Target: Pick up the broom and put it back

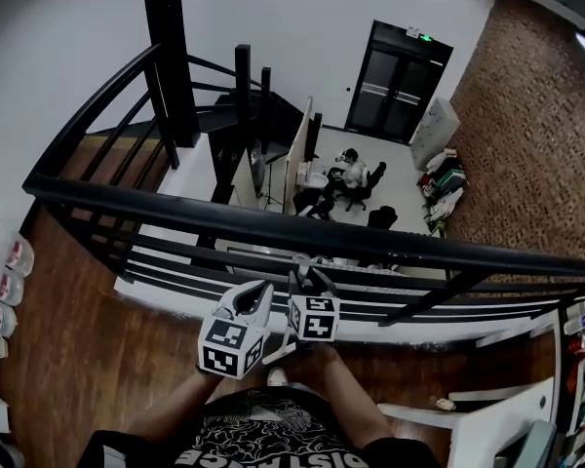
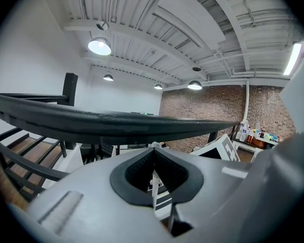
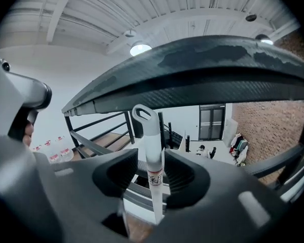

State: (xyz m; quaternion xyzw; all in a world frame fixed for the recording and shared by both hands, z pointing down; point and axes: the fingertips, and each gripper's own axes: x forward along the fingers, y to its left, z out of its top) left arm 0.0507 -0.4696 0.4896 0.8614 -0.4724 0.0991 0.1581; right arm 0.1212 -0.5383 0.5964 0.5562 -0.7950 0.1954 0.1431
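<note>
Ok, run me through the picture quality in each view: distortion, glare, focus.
Head view: the fisheye lens bows the black railing into a curve, and the lighting is dim and even. Left gripper view: the ceiling lamp blows out to white glare, and the corners are vignetted black. Right gripper view: the broom handle is in focus, and the railing overhead bends strongly and has dull sheen patches.

Only the broom's handle [image 3: 153,140] shows: a slim white pole capped by a grey sleeve that ends in a rounded hanging loop [image 3: 142,114]. A small label with a red band and dark characters is wrapped around the pole just below the sleeve. It stands nearly upright, leaning slightly left at the top, between the parted jaws of the right gripper [image 3: 151,152] with a sliver of space on its left side, and its loop reaches up close under the black handrail [image 3: 192,80].
</note>
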